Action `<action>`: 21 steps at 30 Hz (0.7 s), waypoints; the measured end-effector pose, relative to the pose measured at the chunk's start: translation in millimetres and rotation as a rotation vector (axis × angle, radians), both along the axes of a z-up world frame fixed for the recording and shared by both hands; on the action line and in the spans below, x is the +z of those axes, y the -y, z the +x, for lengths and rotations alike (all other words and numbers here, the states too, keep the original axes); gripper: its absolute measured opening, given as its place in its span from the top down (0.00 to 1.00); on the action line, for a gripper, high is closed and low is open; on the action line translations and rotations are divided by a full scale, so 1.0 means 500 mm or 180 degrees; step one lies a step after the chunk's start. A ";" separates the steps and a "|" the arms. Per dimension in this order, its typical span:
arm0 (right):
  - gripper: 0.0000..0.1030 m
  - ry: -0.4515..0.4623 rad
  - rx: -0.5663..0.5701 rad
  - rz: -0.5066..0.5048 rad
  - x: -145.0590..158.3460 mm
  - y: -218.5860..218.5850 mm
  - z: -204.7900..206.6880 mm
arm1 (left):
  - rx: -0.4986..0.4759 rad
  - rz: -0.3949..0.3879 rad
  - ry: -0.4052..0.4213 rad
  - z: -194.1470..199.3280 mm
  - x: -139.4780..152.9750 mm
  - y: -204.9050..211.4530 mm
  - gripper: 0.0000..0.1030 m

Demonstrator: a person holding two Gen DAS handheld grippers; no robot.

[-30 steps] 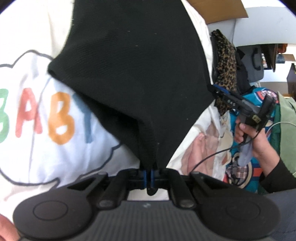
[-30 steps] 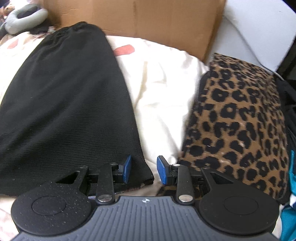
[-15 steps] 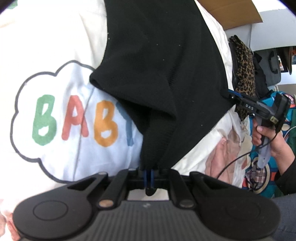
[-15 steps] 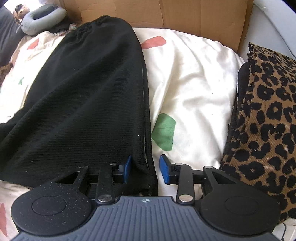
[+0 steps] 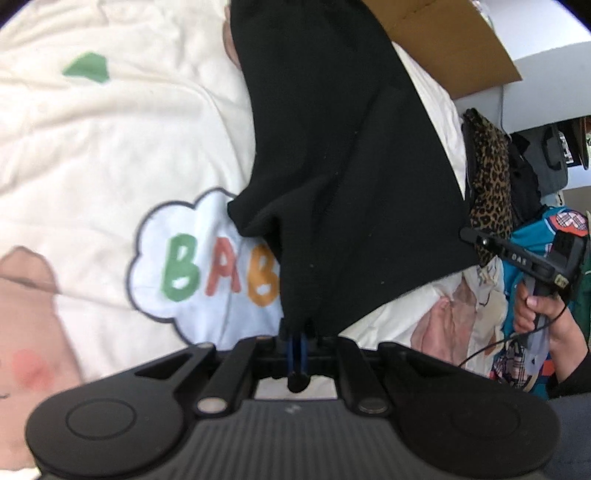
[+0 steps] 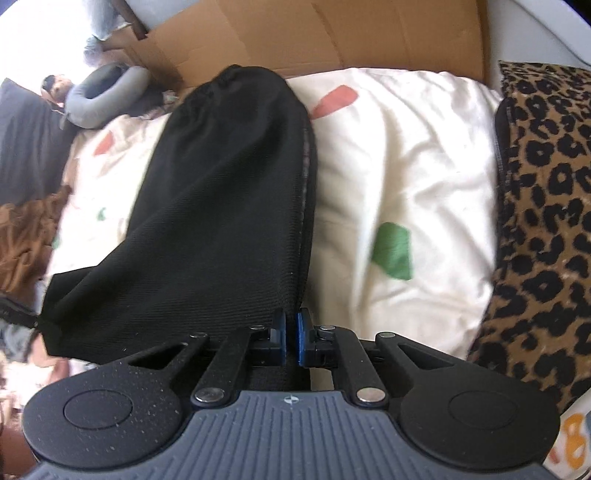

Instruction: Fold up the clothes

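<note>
Tongs both pinch the black garment [image 6: 229,206] for us, left gripper [image 5: 295,345] and right gripper [image 6: 291,338] at its near corners, its length running away toward the cardboard [image 6: 332,33].

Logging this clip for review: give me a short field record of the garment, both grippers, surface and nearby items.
garment: black garment, near end lifted off the bed
left gripper: shut on the black garment's near corner
right gripper: jaws just closed, shut on the garment's other near corner
surface: cream printed bedsheet
nearby: leopard-print cloth to the right; cardboard behind
</note>
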State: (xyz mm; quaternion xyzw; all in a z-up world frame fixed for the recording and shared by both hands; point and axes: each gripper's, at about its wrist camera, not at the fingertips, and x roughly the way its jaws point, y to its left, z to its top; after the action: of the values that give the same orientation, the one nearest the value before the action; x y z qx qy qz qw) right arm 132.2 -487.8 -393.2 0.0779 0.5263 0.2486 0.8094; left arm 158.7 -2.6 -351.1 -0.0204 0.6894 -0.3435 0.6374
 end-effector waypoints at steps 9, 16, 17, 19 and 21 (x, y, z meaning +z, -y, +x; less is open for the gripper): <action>0.97 -0.0143 0.0451 0.0130 0.031 -0.062 -0.046 | 0.0053 0.0137 0.0102 0.013 0.062 -0.079 0.97; 0.97 -0.0216 0.1074 0.0207 0.047 -0.135 -0.087 | 0.0136 0.0279 0.0123 0.000 0.086 -0.134 0.97; 0.97 -0.0222 0.1171 0.0219 0.051 -0.145 -0.092 | 0.0158 0.0294 0.0128 -0.001 0.087 -0.141 0.97; 0.97 -0.0244 0.1276 0.0254 0.056 -0.159 -0.098 | 0.0204 0.0321 0.0135 -0.004 0.089 -0.155 0.97; 0.97 -0.0268 0.1364 0.0290 0.061 -0.172 -0.104 | 0.0265 0.0338 0.0132 -0.006 0.081 -0.163 0.97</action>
State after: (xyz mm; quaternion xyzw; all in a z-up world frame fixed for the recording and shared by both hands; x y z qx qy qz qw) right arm 80.3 -401.9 -362.7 0.0111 0.5523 0.4349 0.7111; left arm 155.6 79.0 -310.7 -0.0081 0.6918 -0.2801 0.6655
